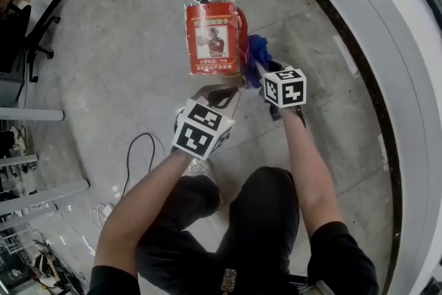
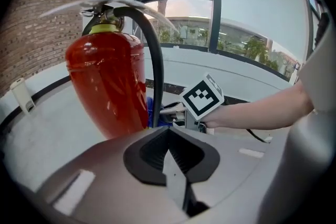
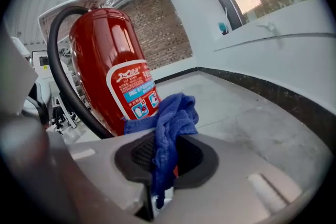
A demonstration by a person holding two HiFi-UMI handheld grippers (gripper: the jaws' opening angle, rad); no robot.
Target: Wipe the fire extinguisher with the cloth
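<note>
Concrete floor (image 1: 110, 59) carries a fire extinguisher (image 1: 214, 38) and a black cable (image 1: 145, 134).

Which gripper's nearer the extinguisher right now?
Right, narrowly. The right gripper sits beside the extinguisher, its cloth at the side; the left gripper, shut and empty, is just short of the base.

Cloth (image 1: 257, 55) right of fire extinguisher (image 1: 214, 38)

1. On the fire extinguisher (image 3: 102, 55) — white label (image 3: 134, 86) headed by Latin capitals, seemingly "LI XIAO".
2. Beneath, a blue band (image 3: 137, 91) of white characters, too small to read.
3. From the head view, on the same label — seemingly "119" amid illegible print.
</note>
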